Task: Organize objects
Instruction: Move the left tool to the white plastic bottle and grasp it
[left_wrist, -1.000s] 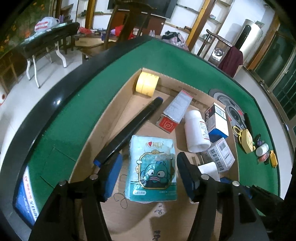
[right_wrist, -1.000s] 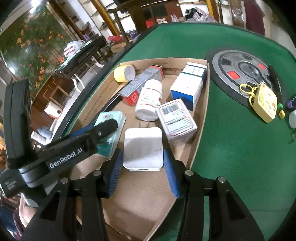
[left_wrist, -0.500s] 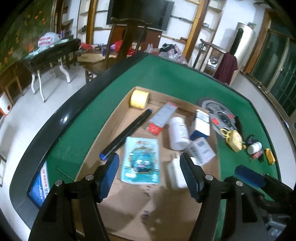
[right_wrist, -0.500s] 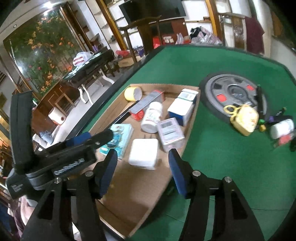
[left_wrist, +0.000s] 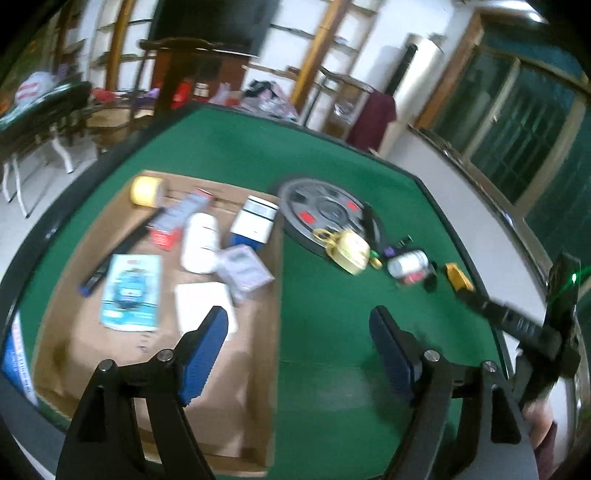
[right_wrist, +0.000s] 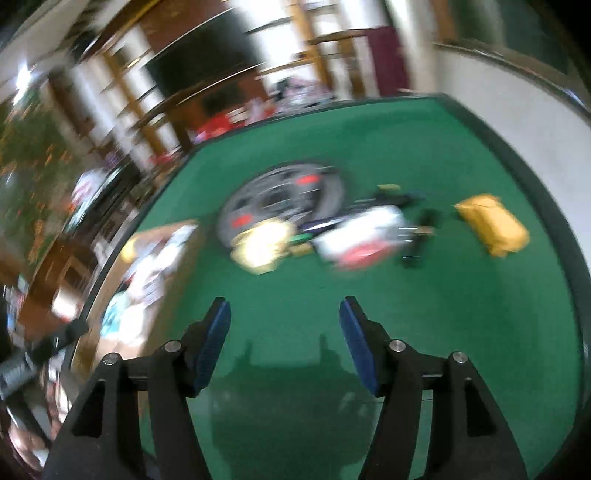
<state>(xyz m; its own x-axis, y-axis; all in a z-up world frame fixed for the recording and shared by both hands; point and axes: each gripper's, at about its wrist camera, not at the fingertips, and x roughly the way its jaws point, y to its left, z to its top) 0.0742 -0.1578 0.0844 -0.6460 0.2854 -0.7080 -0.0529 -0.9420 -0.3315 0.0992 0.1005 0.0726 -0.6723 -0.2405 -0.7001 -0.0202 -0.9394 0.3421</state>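
Observation:
A shallow cardboard box (left_wrist: 236, 373) lies on the green table (left_wrist: 332, 325). In it are a blue cartoon packet (left_wrist: 131, 291), a white flat box (left_wrist: 203, 310), a white bottle (left_wrist: 199, 242), small cartons and a yellow tape roll (left_wrist: 146, 190). My left gripper (left_wrist: 299, 332) is open and empty, high above the box's right edge. My right gripper (right_wrist: 284, 321) is open and empty over bare green felt. Loose items lie ahead of it: a cream pouch (right_wrist: 262, 243), a white and red item (right_wrist: 364, 236) and a yellow item (right_wrist: 493, 229). The right view is blurred.
A round grey disc (left_wrist: 327, 210) is set in the table's middle. The right gripper's body (left_wrist: 528, 328) shows at the right of the left wrist view. The table's dark rim (right_wrist: 546, 206) curves close on the right. Chairs and shelves stand beyond.
Both grippers have risen out of the box and swung right. The right gripper has let go of the white flat box and now faces the loose items.

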